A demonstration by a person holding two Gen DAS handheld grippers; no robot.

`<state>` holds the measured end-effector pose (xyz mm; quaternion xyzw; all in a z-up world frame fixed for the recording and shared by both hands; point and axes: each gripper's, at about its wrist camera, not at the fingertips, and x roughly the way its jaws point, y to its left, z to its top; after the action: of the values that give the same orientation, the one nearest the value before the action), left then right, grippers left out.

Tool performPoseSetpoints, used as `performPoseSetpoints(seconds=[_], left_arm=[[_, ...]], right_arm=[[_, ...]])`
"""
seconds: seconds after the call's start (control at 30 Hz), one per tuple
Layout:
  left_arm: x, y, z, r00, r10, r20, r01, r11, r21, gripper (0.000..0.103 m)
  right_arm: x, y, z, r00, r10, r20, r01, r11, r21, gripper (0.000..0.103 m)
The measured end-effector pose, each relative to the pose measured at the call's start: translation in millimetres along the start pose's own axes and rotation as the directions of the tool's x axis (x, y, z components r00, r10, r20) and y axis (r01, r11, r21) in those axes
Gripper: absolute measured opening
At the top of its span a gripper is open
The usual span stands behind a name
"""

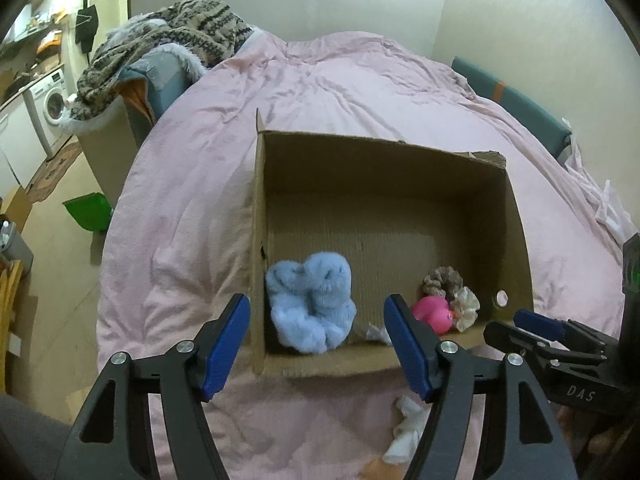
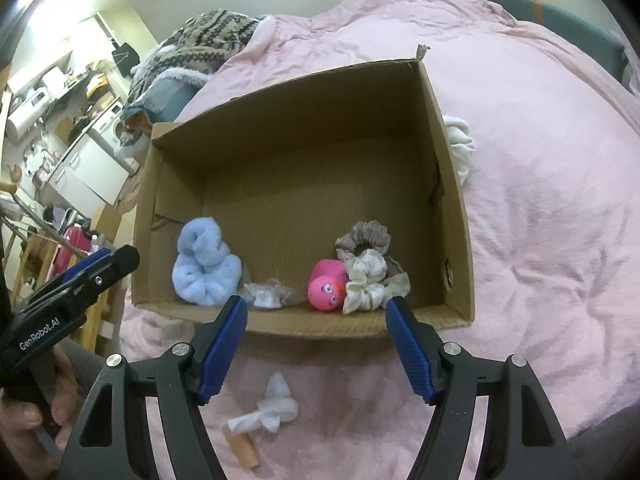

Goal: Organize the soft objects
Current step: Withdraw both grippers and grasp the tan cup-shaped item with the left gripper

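While both tongs hover in front of the box, the scene reads like this, from left to right:

Left tongs (image 1: 316, 344): jaws wide apart, holding nothing, aimed at the near left corner of the box.
Cardboard box (image 2: 452, 216): open on top, it stands on the pink bed cover (image 2: 540, 200).
Blue fluffy piece (image 2: 206, 268): inside the box, near the left wall, rolled up.
Crumpled clear wrapper (image 2: 268, 294): inside, against the near wall, just beside the blue piece.
Pink toy (image 2: 326, 286): inside, right of the middle, touching the scrunchies.
Cream scrunchie (image 2: 366, 280): inside, partly over the grey-brown scrunchie (image 2: 362, 236).
Right tongs (image 2: 316, 344): jaws also wide apart and empty.
White knotted cloth (image 2: 272, 406): still outside, on the bed cover, in front of the near wall of the box, below the right tongs.
Tan tube (image 2: 242, 450): beside this cloth; I cannot tell what it is.
White bundle (image 2: 460, 140): outside, behind the right wall.

Step in hand: I judge it is between placements.
Next move: probably lower the right tongs over the white knotted cloth, close on its thick knot, lift above the near wall and release inside.
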<state>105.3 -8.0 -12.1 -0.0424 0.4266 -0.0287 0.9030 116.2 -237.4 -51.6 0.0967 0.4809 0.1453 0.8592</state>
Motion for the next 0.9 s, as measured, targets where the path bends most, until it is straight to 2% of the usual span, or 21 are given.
performPoseSetpoints(seconds=[0.2, 0.37, 0.67, 0.8, 0.9], left_arm=[[-16.4, 2.9, -12.7, 1.000, 0.003, -0.001, -0.003, 1.000, -0.003, 0.066], [-26.1, 9.3, -25.0, 1.000, -0.005, -0.025, 0.004, 0.999, -0.041, 0.066], [-37.1, 13.4, -45.6, 0.998, -0.012, -0.065, 0.007, 0.998, -0.065, 0.066], [-30.6, 12.2, -52.2, 0.993, -0.026, -0.112, 0.017, 0.997, -0.082, 0.066], [-17.0, 9.4, -57.6, 0.975, -0.094, -0.201, 0.074, 0.992, -0.103, 0.066]], right_arm=[[-7.4, -1.5, -11.8, 0.999, 0.034, -0.012, -0.033, 0.999, 0.036, 0.076], [-13.9, -0.4, -20.7, 0.999, 0.046, -0.012, -0.046, 0.997, 0.055, 0.076], [-25.3, 1.5, -38.1, 0.999, 0.028, -0.027, -0.026, 0.997, 0.070, 0.076], [-27.2, -3.7, -43.7, 0.999, 0.025, -0.026, -0.022, 0.994, 0.111, 0.076], [-22.9, -8.4, -43.5, 0.999, 0.025, -0.037, -0.019, 0.990, 0.138, 0.076]])
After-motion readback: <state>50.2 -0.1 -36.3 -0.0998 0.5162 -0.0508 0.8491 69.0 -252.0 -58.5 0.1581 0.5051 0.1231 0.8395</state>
